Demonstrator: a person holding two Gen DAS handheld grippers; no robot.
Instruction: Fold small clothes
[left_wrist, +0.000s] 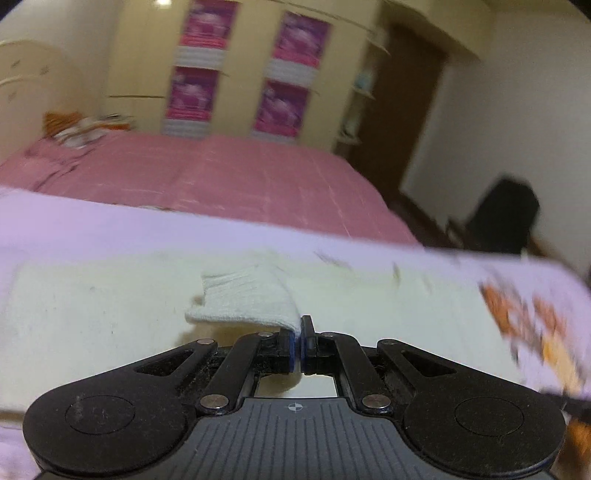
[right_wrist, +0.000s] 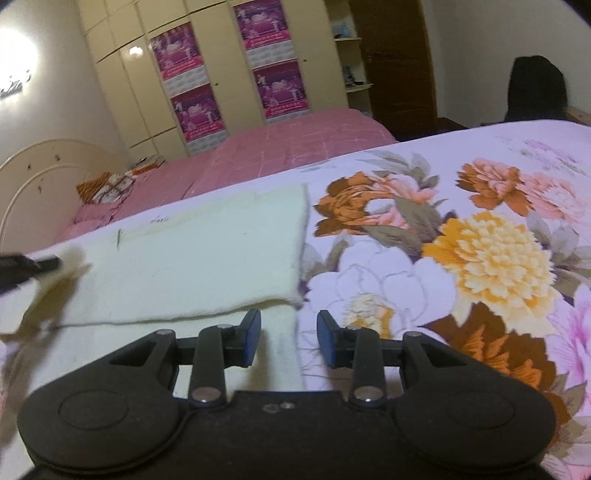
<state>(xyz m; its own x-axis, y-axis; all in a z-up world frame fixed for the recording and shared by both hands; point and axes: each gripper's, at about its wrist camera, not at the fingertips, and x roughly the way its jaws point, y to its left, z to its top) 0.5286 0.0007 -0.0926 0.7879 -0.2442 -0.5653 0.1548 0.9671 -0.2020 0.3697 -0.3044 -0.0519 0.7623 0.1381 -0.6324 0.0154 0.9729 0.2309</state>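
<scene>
Two grippers are at work on one small cream cloth (right_wrist: 207, 258) lying on a floral bedspread (right_wrist: 461, 266). The left gripper (left_wrist: 300, 345) has its jaws pinched tight on a bit of ribbed cream fabric (left_wrist: 243, 301), which lifts off the flat part as a flap; in the right wrist view its dark tip shows at the far left edge with a raised corner of the cloth blurred beside it. The right gripper (right_wrist: 289, 338) hovers at the near right corner with its jaws partly apart and nothing between the pads; one finger sits over the cloth, the other over the bedspread. As for progress, a layer already appears to lie over a lower one along the near edge, so I judge one fold to be in place or under way, with the lifted left corner not yet laid down and smoothed. Whether more clothes wait to be folded cannot be told from these views. The cloth's right edge runs straight and close to the printed flowers, with plenty of open bedspread to the right. Its far edge lies close to the far side of the bed, beyond which a second bed with a pink cover (right_wrist: 280, 147) stands, so there is less room in that direction
</scene>
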